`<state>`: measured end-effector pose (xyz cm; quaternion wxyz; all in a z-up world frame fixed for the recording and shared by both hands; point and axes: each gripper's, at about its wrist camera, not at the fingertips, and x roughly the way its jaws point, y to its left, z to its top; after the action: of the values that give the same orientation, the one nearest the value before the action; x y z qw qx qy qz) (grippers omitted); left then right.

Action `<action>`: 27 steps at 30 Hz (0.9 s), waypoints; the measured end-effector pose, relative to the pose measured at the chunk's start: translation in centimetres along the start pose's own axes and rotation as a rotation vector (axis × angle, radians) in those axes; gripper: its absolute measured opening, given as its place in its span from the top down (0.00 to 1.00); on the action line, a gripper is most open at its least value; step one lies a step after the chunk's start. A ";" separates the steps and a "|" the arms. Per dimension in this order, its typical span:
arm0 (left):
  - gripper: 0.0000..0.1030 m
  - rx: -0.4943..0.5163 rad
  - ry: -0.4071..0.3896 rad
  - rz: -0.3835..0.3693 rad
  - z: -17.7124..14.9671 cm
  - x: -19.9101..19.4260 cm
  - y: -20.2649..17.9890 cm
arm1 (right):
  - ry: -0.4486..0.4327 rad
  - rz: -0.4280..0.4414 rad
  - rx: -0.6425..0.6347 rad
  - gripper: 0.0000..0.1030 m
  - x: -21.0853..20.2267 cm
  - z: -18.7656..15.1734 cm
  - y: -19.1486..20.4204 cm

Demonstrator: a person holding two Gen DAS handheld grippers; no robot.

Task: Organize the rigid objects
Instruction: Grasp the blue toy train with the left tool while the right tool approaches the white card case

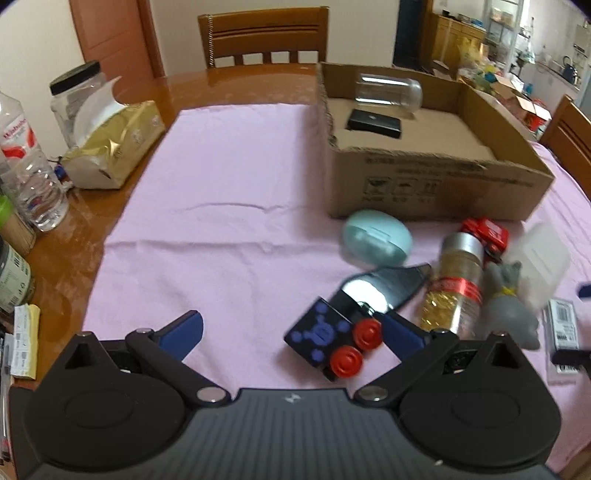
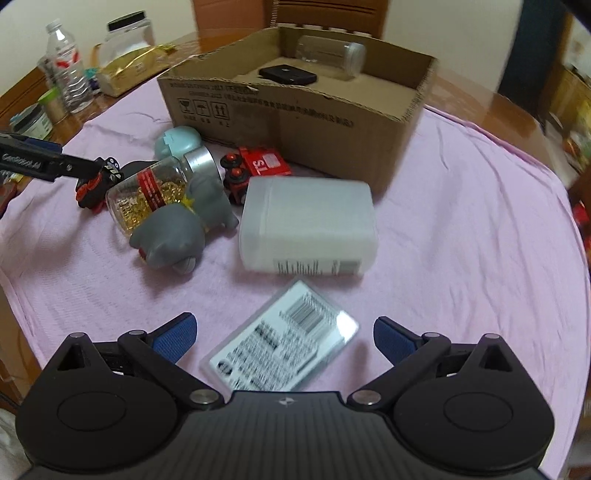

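Observation:
A cardboard box [image 1: 439, 184] [image 2: 295, 122] stands on the pink cloth and holds a clear jar [image 1: 388, 92] [image 2: 330, 55] and a black case [image 1: 375, 123] [image 2: 288, 75]. In front of it lie a teal egg-shaped case [image 1: 375, 242], a black toy train with red wheels [image 1: 332, 339] [image 2: 94, 184], a jar of gold capsules [image 1: 456, 280] [image 2: 147, 192], a red toy truck [image 1: 484, 230] [image 2: 258, 166], a grey cat figure [image 1: 511, 306] [image 2: 177, 236] and a white plastic box [image 2: 308, 225]. My left gripper [image 1: 295, 332] is open beside the train. My right gripper [image 2: 284, 336] is open around a flat labelled pack [image 2: 284, 343].
On the wooden table left of the cloth stand a water bottle [image 1: 26, 166], a black-lidded jar [image 1: 74, 99], a gold tissue pack [image 1: 114, 144] and small containers. Wooden chairs [image 1: 264, 35] stand behind the table. The left half of the pink cloth [image 1: 221, 192] is bare.

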<state>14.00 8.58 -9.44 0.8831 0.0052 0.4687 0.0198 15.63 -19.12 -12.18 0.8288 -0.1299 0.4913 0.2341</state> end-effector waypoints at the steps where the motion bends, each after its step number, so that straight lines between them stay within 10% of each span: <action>1: 0.01 -0.002 0.003 -0.003 -0.2 0.0 -0.1 | -0.001 0.002 -0.019 0.00 0.4 0.3 0.0; 16: 0.01 -0.234 0.039 -0.031 0.7 2.7 0.7 | 0.111 0.040 -0.128 0.00 1.2 -0.7 2.9; 27: 0.01 -0.131 0.096 0.036 -1.8 2.2 2.7 | 0.115 0.022 -0.125 0.00 0.6 -1.5 3.7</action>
<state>13.65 11.33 -12.26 0.8577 -0.0451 0.5079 0.0666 12.83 -16.49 -13.35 0.7869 -0.1890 0.5239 0.2658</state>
